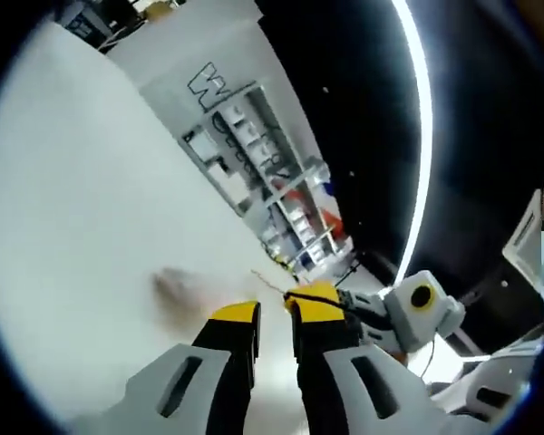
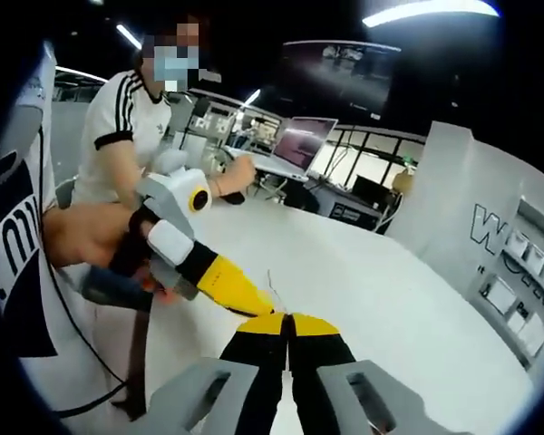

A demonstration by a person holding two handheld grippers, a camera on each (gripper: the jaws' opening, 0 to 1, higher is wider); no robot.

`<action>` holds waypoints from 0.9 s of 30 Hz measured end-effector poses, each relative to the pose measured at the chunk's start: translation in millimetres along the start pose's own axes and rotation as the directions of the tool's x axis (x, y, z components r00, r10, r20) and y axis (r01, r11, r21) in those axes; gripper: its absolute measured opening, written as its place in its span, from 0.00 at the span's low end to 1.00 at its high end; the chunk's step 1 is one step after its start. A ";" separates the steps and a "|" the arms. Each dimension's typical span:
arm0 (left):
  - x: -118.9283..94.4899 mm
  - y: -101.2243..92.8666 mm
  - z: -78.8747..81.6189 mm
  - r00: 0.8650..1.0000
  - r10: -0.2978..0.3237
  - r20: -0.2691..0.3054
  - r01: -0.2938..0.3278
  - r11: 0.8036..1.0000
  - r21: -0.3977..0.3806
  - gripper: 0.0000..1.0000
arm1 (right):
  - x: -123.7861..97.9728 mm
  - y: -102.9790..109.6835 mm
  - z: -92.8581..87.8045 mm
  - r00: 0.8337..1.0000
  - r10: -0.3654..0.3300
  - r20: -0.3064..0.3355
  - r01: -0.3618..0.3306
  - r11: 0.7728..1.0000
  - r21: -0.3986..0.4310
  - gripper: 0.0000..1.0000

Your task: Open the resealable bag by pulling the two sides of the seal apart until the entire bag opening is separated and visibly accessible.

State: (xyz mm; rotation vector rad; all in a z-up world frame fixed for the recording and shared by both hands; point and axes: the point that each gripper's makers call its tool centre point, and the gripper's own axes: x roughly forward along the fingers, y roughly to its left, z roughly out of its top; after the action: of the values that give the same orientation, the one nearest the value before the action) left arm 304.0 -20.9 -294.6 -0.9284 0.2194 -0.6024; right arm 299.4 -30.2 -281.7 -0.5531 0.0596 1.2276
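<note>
I work over a white bench (image 2: 408, 299), bare and glossy under me. Past its far edge a person in a white shirt with dark sleeve stripes (image 2: 127, 136) stands at an open laptop (image 2: 301, 143), one hand resting near it. On my other side runs a white wall with big outlined letters (image 1: 208, 83), and beside it shelves (image 1: 281, 195) packed with small boxes. A long light strip (image 1: 424, 136) curves across the dark ceiling.

two grippers were counted, the left gripper (image 1: 274, 313) and the right gripper (image 2: 288, 321); one thin clear bag (image 2: 274, 292), barely discernible, between their tips; one white table (image 2: 390, 299); one open laptop (image 2: 299, 143); one seated person (image 2: 127, 136); one shelving unit (image 1: 272, 177)
</note>
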 end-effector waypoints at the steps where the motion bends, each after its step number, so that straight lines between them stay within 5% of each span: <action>1: 0.4 0.5 0.3 1.000 0.000 0.002 0.000 1.000 -0.007 0.13 | -0.1 0.2 0.3 1.000 0.000 0.003 0.000 1.000 -0.001 0.00; 8: 2.4 0.9 0.2 1.000 -0.002 0.008 0.002 0.999 -0.053 0.06 | 0.0 3.1 -0.4 1.000 0.012 0.006 -0.012 1.000 -0.004 0.00; 14: 5.5 -2.8 -7.7 1.000 0.000 -0.024 0.000 1.000 -0.006 0.01 | 0.0 3.7 -4.1 1.000 0.030 -0.007 -0.030 1.000 -0.001 0.00; 27: 0.2 1.2 -17.7 0.997 0.042 -0.071 -0.036 0.996 0.085 0.01 | 3.7 12.3 -9.7 0.973 0.229 -0.026 -0.224 0.967 0.123 0.03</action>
State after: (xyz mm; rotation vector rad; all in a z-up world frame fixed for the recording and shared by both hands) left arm 297.1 -32.5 -306.1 -0.8201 0.2752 -0.6051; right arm 292.0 -28.4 -295.9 -0.4754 0.2351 1.4256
